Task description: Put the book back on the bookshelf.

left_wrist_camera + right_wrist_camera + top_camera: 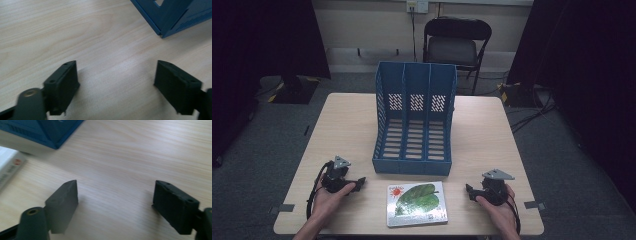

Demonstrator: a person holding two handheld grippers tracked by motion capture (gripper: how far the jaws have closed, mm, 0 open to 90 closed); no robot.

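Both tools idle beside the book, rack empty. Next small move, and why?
Probably bring the right tool in toward the right edge of the flat white book with the green leaf cover. The book lies untouched between both open tools, just before the empty blue plastic three-slot file rack; the left tool looks equally placed.

Place: a recording room or lab set up for handling trials, not a home.
Curtains: dark drapes hang at both sides, closing off the work area.
Floor: grey carpet with strips of hazard tape and cables trailing across it.
Wall: pale, with a socket and a lead running down from it.
Furniture: one light wooden table in the middle, a black folding chair behind it.
Office goods: a blue three-slot file rack on the table.
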